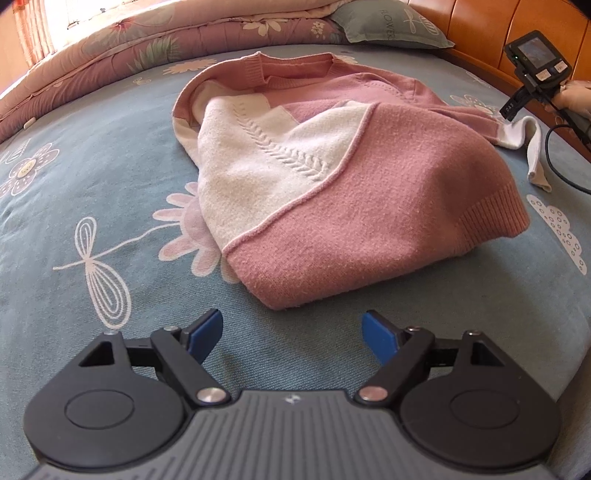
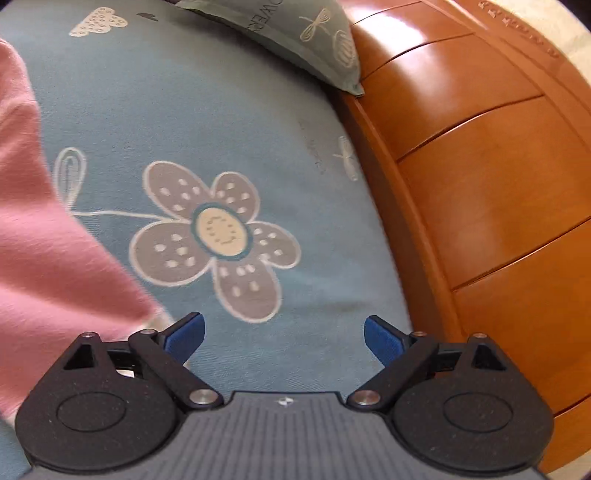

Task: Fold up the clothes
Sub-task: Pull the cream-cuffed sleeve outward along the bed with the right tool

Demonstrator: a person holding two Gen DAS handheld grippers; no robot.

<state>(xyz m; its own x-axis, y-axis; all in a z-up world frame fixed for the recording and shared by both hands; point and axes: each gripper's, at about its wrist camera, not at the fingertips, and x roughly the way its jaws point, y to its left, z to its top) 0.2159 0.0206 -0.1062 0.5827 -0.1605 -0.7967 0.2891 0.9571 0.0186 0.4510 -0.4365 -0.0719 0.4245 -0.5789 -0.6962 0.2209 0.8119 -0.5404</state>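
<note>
A pink and cream knit sweater point(image 1: 332, 184) lies partly folded on the blue flowered bedsheet point(image 1: 92, 184), its neck toward the far side. One cream-cuffed sleeve point(image 1: 532, 147) trails off to the right. My left gripper point(image 1: 291, 332) hovers just short of the sweater's near pink edge, open and empty. My right gripper point(image 2: 284, 334) is open over bare sheet, with the sweater's pink cloth point(image 2: 44, 240) at its left side. In the left wrist view the right gripper's body point(image 1: 532, 74) shows near the sleeve, held by a hand point(image 1: 576, 99).
A folded floral quilt point(image 1: 147, 40) and a grey-green pillow point(image 1: 391, 22) lie along the far side of the bed. The wooden headboard point(image 2: 498, 184) rises right of the sheet. A black cable point(image 1: 554, 162) hangs from the right gripper.
</note>
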